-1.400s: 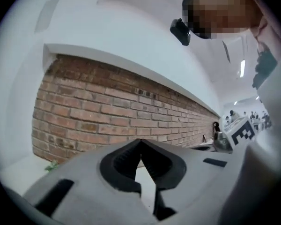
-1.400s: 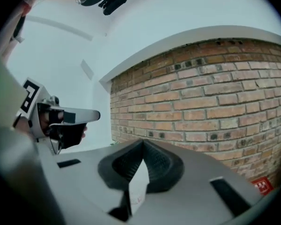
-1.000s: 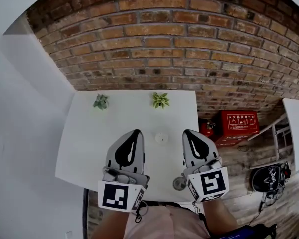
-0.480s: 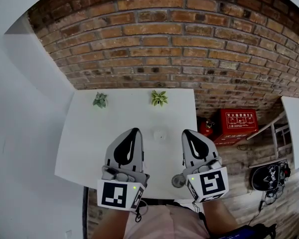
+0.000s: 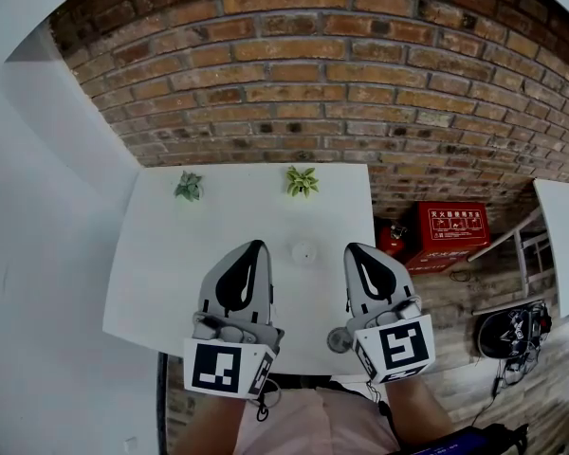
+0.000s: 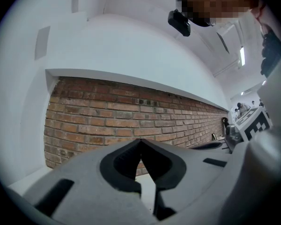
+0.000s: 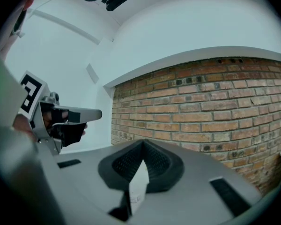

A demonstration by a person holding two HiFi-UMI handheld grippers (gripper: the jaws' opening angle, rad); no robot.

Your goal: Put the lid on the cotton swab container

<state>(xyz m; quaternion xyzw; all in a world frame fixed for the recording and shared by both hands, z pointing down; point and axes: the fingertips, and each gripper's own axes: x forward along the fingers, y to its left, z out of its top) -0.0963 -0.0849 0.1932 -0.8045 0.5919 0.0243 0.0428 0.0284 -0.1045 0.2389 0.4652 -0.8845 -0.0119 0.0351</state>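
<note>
- On the white table (image 5: pixel 161 282), at 12 o'clock between my gripper tips, sits one small round white thing, I think the cotton swab container (image 5: pixel 303 251).
- Nothing has really moved: my left gripper (image 5: pixel 256 247) and right gripper (image 5: pixel 353 250) stay squeezed tight, holding nothing, so the job waits.
- I count two little plants (image 5: pixel 188 186), and one grey round thing (image 5: pixel 338 340) at 5 o'clock.

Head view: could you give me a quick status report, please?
Left gripper shut, empty. Right gripper shut, empty. Small white round item on table ahead, untouched. Nothing blocking.
</note>
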